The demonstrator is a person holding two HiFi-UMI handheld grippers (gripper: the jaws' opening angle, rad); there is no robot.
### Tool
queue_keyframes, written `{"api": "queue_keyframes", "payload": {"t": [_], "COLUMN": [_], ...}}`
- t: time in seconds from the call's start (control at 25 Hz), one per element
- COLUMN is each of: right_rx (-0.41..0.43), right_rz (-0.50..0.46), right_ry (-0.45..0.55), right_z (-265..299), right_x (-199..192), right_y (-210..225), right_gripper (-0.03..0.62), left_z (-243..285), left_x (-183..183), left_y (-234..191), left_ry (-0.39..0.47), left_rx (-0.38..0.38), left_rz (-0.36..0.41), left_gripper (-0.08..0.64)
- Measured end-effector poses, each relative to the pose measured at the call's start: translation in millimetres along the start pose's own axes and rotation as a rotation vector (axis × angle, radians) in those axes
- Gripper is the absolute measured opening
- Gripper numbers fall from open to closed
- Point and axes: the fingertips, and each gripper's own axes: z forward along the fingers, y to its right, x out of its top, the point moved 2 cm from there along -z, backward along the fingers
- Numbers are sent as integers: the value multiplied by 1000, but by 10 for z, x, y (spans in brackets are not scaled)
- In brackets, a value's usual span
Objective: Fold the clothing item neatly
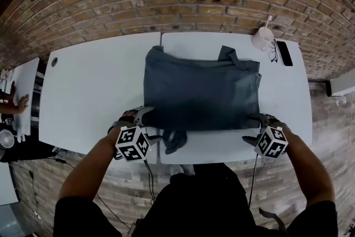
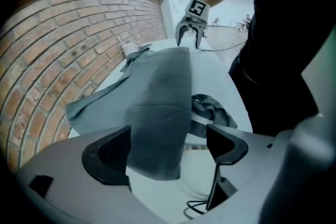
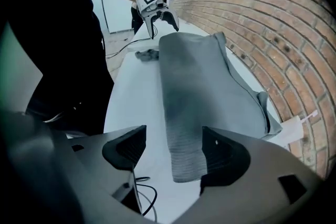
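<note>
Head view shows the grey garment (image 1: pixel 202 94) lying folded on the white table (image 1: pixel 94 86). The left gripper (image 1: pixel 136 115) and right gripper (image 1: pixel 263 119) have jaws spread around its near corners, pressing nothing. The cloth looks soft, light and floppy; pinching both corners at once should lift it evenly
</note>
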Motion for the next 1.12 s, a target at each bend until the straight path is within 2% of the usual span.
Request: {"api": "queue_keyframes", "payload": {"t": [0.08, 0.24, 0.28, 0.32, 0.36, 0.4, 0.44, 0.52, 0.56, 0.64, 0.76, 0.96, 1.12], "right_rx": [-29, -82, -96, -113, -134, -157, -175, -195, -198, -194, -152, 33, 215], "right_rz": [-19, -14, -19, -25, -34, -51, -77, -113, -111, -75, 6, 95, 90], "right_ry": [-20, -81, -97, -110, -122, -135, -145, -158, -159, -153, -130, -108, -121], "right_z": [92, 288, 317, 331, 336, 338, 344, 362, 365, 343, 261, 105, -124], "right_x": [-9, -130, -160, -178, -186, -186, -181, -175, -181, -197, -197, -204, -170], "right_y": [-23, 45, 61, 91, 134, 180, 214, 226, 212, 179, 112, -420, -959], "right_gripper": [319, 318, 318, 316, 288, 188, 141, 87, 74, 62, 55, 52, 52], "left_z": [111, 307, 340, 355, 358, 359, 363, 384, 393, 383, 291, 16, -303], "left_x": [4, -52, -78, -98, -113, -128, -140, -147, -143, -136, -136, -110, -81], "left_y": [103, -15, -48, -87, -127, -159, -177, -171, -153, -106, -12, 467, 944], "left_ry": [-21, -50, -69, -86, -100, -115, -131, -164, -176, -185, -182, -166, -188], "left_rx": [26, 111, 127, 143, 154, 155, 149, 136, 129, 107, 34, -204, -382], "left_rz": [46, 29, 38, 51, 56, 54, 49, 42, 35, 11, -37, -155, -133], "left_gripper": [426, 422, 412, 339, 276, 252, 241, 193, 136, 95, 75, 63, 63]}}
